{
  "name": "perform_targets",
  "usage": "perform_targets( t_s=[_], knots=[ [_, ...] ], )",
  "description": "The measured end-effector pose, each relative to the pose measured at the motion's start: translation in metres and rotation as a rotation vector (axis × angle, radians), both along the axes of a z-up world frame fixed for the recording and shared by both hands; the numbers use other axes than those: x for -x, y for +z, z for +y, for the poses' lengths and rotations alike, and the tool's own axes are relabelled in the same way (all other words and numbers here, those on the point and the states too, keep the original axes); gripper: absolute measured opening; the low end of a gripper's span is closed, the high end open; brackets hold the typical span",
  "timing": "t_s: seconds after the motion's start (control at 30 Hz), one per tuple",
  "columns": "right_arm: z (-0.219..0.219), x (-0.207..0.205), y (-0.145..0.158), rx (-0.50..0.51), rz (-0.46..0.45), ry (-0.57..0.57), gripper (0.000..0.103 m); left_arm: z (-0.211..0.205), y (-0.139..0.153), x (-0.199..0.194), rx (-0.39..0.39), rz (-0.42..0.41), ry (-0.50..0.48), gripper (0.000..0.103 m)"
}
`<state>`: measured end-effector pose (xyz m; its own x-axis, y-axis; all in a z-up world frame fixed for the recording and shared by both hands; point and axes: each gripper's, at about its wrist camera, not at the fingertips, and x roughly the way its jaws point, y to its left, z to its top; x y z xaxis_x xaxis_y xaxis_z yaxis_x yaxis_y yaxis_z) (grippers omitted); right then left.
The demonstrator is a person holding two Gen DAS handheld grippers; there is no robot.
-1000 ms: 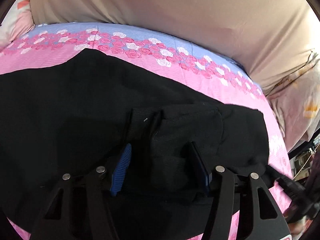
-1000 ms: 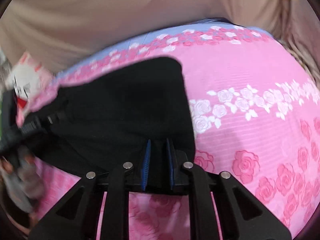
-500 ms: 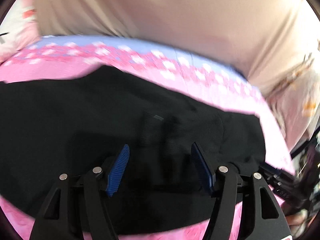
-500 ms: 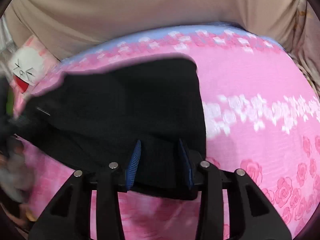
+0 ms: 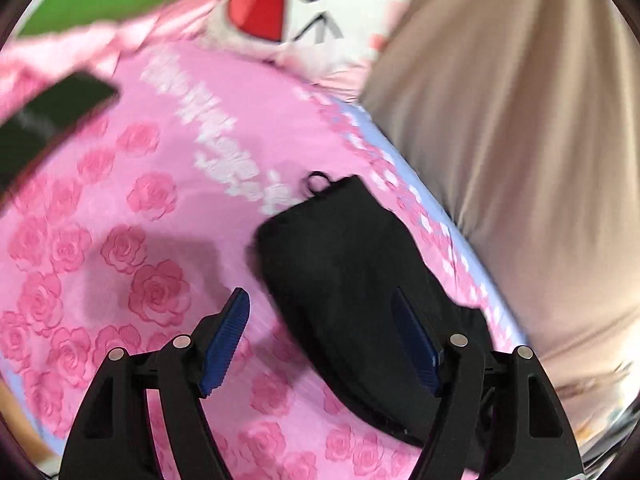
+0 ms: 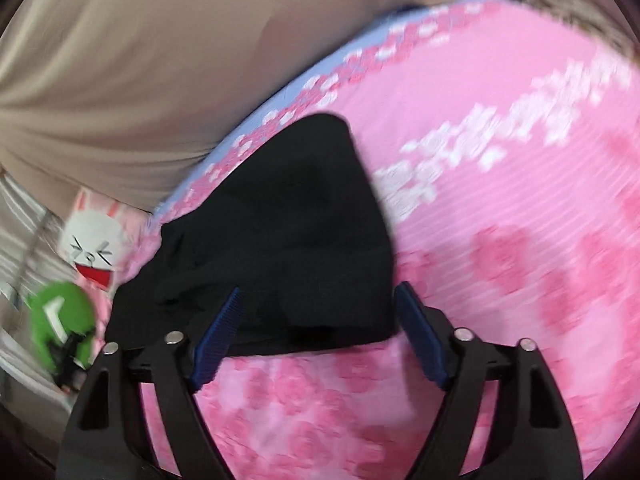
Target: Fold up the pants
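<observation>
The black pants lie folded in a compact bundle on the pink rose-patterned bedsheet, with a small loop sticking out at the far end. My left gripper hovers over the bundle's near left edge. Its jaws are opening, with its right finger above the cloth and its left finger above bare sheet; neither pad presses. In the right wrist view the pants spread out ahead. My right gripper straddles their near edge with its jaws opening wide, the blue pads clear of the fabric.
A cartoon rabbit pillow and a green round object sit at the head of the bed. A dark flat object lies on the sheet at far left. Beige cloth hangs along the bed's far side.
My left gripper swung fast to the left and rolled, now facing the pants' end and the pillow. My right gripper opened from shut and let go of the pants' edge.
</observation>
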<state>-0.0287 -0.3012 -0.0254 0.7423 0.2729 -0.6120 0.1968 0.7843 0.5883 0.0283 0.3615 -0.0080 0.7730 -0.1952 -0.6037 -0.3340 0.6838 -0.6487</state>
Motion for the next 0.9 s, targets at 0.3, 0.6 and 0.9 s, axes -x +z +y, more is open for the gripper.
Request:
perform_targets(
  t_s=[0.3,0.6,0.9],
  knots=[
    [0.001,-0.018,-0.008,-0.14,-0.048,-0.077,0.091,-0.01,-0.024,-0.054,0.104,0.027,-0.057,0.08],
    [0.009,-0.009,0.04,0.025,-0.131,-0.045,0.016,-0.032,0.002,-0.06,0.079,-0.031,-0.179,0.022],
    [-0.064,0.077,0.024,0.133,-0.05,-0.164,0.016,-0.119,-0.003,-0.02,0.037,0.045,-0.374,0.023]
  ],
)
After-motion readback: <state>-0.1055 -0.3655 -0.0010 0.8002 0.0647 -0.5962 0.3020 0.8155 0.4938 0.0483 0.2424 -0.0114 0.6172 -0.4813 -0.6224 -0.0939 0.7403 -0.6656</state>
